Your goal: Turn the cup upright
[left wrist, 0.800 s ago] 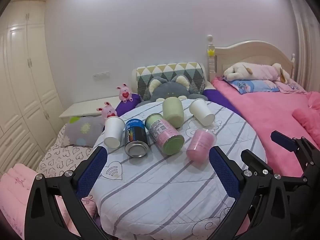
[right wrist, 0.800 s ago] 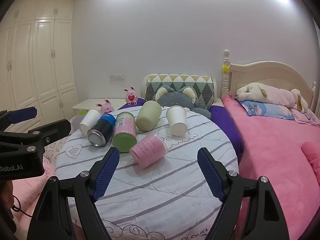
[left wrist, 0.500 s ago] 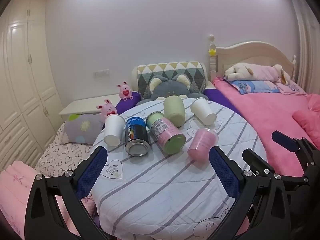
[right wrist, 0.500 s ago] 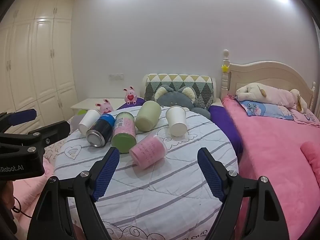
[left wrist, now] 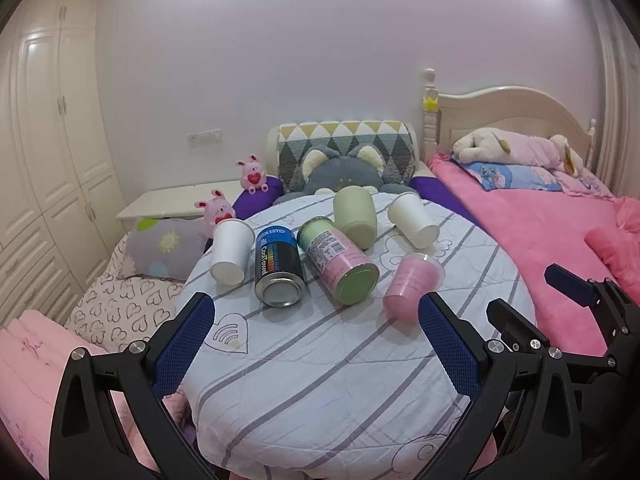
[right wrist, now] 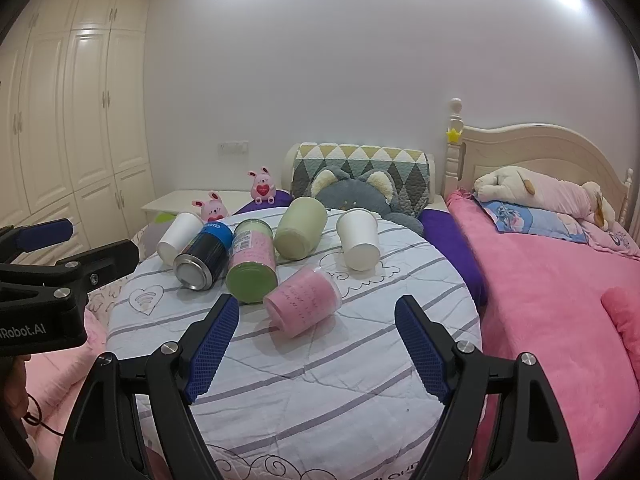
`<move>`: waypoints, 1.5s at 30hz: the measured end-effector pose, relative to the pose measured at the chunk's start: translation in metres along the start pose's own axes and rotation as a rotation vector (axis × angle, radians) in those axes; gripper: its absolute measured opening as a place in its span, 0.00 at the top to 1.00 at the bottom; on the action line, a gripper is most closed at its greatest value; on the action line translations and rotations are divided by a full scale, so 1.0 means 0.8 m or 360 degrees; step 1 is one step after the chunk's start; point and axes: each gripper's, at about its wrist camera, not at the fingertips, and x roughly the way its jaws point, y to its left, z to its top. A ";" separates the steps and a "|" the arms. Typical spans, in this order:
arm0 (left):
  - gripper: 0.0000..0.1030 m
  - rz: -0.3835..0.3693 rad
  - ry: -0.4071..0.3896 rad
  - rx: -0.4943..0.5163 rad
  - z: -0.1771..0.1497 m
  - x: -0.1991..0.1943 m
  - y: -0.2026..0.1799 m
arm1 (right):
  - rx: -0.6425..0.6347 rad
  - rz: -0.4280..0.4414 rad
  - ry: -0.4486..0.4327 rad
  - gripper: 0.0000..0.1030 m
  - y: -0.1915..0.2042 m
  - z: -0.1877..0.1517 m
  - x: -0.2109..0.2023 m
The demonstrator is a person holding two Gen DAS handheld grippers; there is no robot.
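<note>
Not much has changed: our two claws have crept a little closer to the round table (right wrist: 400, 392), so we have not grabbed anything yet. Our right claw (right wrist: 316, 348) is wide open. The pink cup (right wrist: 302, 304) lies on its side just ahead, between its fingers. Our left claw (left wrist: 316, 344) is wide open too.

1. Round table (left wrist: 320, 380) draped in a striped quilted cloth
2. Grey cat-eared plush (right wrist: 352, 196) behind it, against a triangle-patterned cushion (right wrist: 360, 160)
3. Two pink bunny toys (left wrist: 252, 168) near a white nightstand (left wrist: 176, 200)
4. Pink bed (right wrist: 560, 280) with a plush dog (right wrist: 536, 184)
</note>
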 end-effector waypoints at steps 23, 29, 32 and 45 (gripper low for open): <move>0.00 -0.0008 0.0043 -0.0095 -0.011 0.017 0.035 | -0.0048 -0.0035 0.0008 0.21 0.016 0.013 0.008; 0.00 -0.0010 0.0068 -0.0115 -0.014 0.023 0.047 | -0.0061 -0.0042 0.0011 0.21 0.020 0.018 0.011; 0.00 -0.0009 0.0073 -0.0124 -0.015 0.025 0.051 | -0.0072 -0.0047 0.0007 0.21 0.023 0.023 0.011; 0.00 0.0010 0.0098 -0.0172 -0.017 0.042 0.066 | -0.0123 -0.0041 0.0022 0.21 0.041 0.033 0.024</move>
